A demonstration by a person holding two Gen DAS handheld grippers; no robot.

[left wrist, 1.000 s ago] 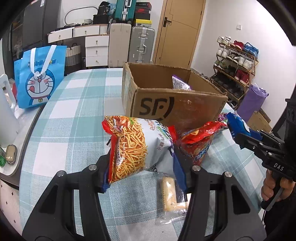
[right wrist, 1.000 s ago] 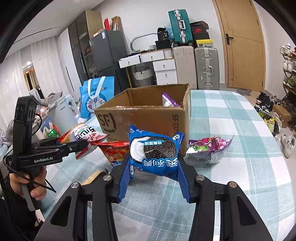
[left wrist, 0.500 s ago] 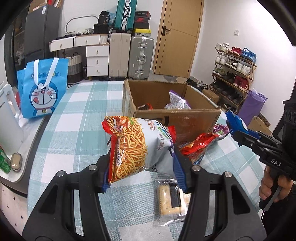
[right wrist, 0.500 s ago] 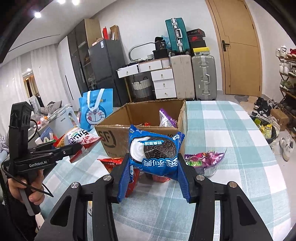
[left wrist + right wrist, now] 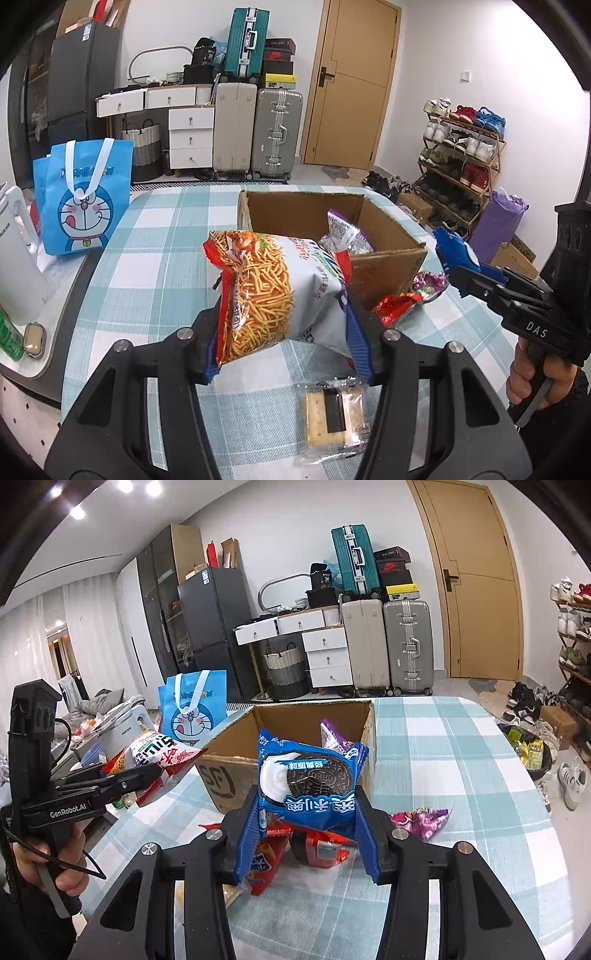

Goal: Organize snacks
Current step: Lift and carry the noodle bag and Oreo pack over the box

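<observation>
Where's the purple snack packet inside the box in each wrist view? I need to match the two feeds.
Left wrist: the purple packet stands right of centre, inside the cardboard box, above the noodle-snack bag.
Right wrist: purple packet centre, just behind the Oreo pack.
Shared landmark: Doraemon bag.

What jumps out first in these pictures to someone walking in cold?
Two pairs of tongs, each gripping a snack in the air: the left tongs hold a bag of fried noodle sticks, the right tongs a blue Oreo packet. Just beyond stands an open cardboard box on the checked tablecloth.
</observation>
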